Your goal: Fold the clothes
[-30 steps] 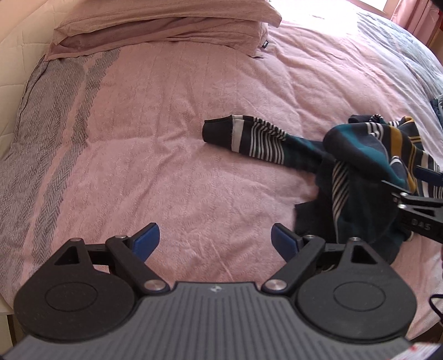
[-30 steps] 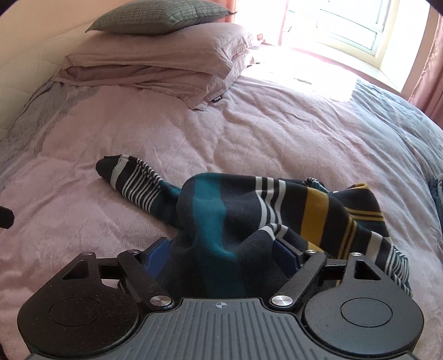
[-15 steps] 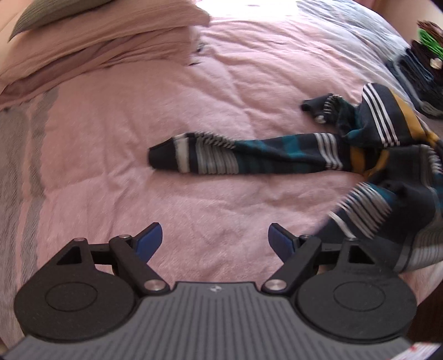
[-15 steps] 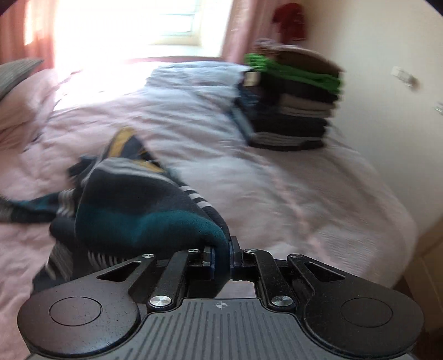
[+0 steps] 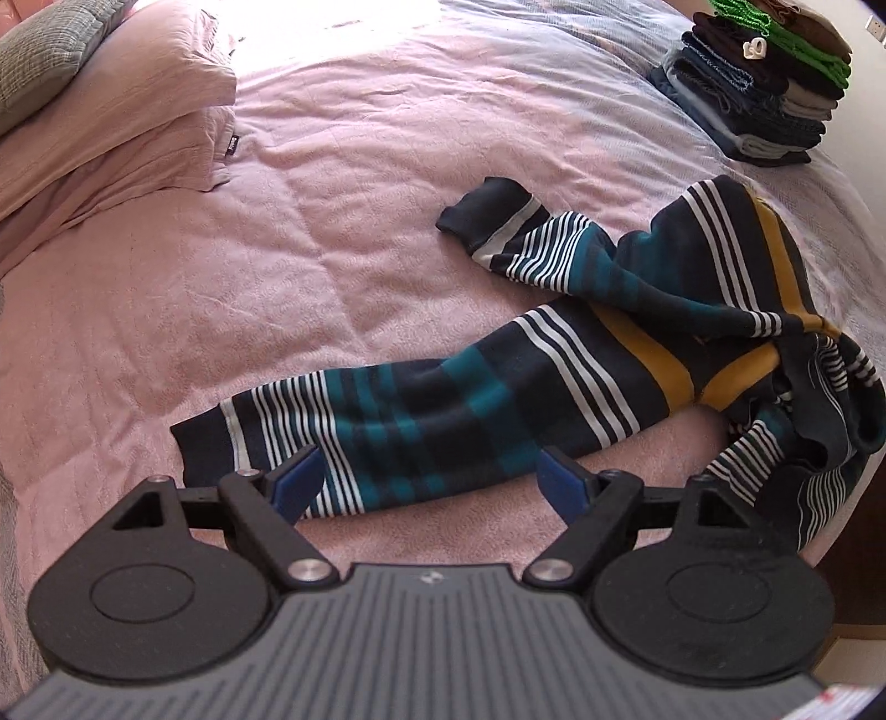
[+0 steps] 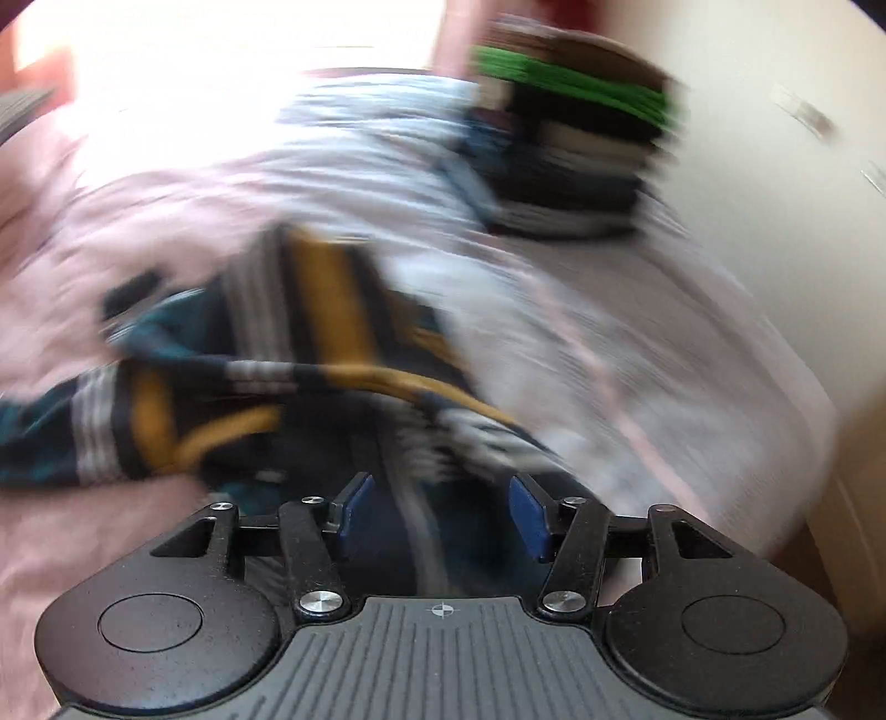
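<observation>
- A striped sweater [image 5: 554, 387] in navy, teal, white and mustard lies on the pink bedspread [image 5: 277, 277], on the side of the bed nearest the cameras.
- One sleeve [image 5: 387, 432] stretches out flat toward the left of the left wrist view, its dark cuff at the far left end.
- The other sleeve [image 5: 526, 238] lies farther up the bed, its cuff pointing toward the pillows; the two sleeves meet at the bunched body of the sweater on the right.
- That bunched part [image 5: 803, 415] is crumpled near the bed's right edge, and some of it hangs over the edge.
- The left gripper [image 5: 432, 482] hovers just above the near sleeve with its blue pads spread wide; the sleeve shows between and beyond them, and neither pad presses on it.
- The right gripper [image 6: 437, 515] sits over the crumpled end of the sweater [image 6: 249, 387]; its jaws are opening, dark striped cloth lies between the blue pads, and the pads stand clear of it. This view is heavily blurred.
- A stack of pink pillows [image 5: 111, 127] with a grey checked one [image 5: 50, 50] on top sits at the upper left.
- A neat pile of folded clothes [image 5: 764, 94], dark with a bright green layer, rests at the bed's far right corner, well apart from the sweater.
- A pale wall [image 6: 775, 166] stands behind that pile.
</observation>
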The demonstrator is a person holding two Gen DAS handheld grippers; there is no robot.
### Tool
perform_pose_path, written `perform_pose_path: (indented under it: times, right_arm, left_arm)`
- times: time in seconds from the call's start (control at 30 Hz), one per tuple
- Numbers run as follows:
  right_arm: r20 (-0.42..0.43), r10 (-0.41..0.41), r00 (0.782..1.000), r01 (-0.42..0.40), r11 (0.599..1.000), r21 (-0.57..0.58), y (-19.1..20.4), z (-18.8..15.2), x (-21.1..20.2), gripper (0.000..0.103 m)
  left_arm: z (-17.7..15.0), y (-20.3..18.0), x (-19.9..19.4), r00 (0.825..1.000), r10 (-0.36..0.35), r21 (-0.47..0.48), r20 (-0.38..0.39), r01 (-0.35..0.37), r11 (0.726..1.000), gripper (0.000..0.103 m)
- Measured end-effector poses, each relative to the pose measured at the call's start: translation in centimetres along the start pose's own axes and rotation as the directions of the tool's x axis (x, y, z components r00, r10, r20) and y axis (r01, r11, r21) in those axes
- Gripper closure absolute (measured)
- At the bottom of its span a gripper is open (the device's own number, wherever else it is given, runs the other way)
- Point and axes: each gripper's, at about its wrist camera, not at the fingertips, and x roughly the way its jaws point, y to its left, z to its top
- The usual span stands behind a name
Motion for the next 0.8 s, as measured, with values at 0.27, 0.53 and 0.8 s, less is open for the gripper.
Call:
perform_pose_path:
  times: [0.27, 0.53, 0.8]
  right_arm:
    - [0.069, 0.155, 0.986, -0.093, 0.837, -0.539, 12.6, 3.3, 6.9, 0.052]
    - [0.131, 0.205, 0.970, -0.110, 0.850, -0.516, 9.7, 5.1, 11.5, 0.100]
    - [0.444, -0.089, 0.891, -0.107, 0.911, 0.397, -19.8, 6.1, 1.1, 0.101]
  left_arm:
    - [0.9, 0.9, 2.1, 0.998, 0.060, -0.052, 0.018, -0.059, 0.997, 0.022]
    - [0.6, 1.2, 5.6, 0.997, 0.072, -0.064, -0.034, -0.074, 0.995, 0.022]
    - [3.7, -4.5, 6.9, 1.000, 0.022, 0.036, 0.005, -0.022, 0.999, 0.022]
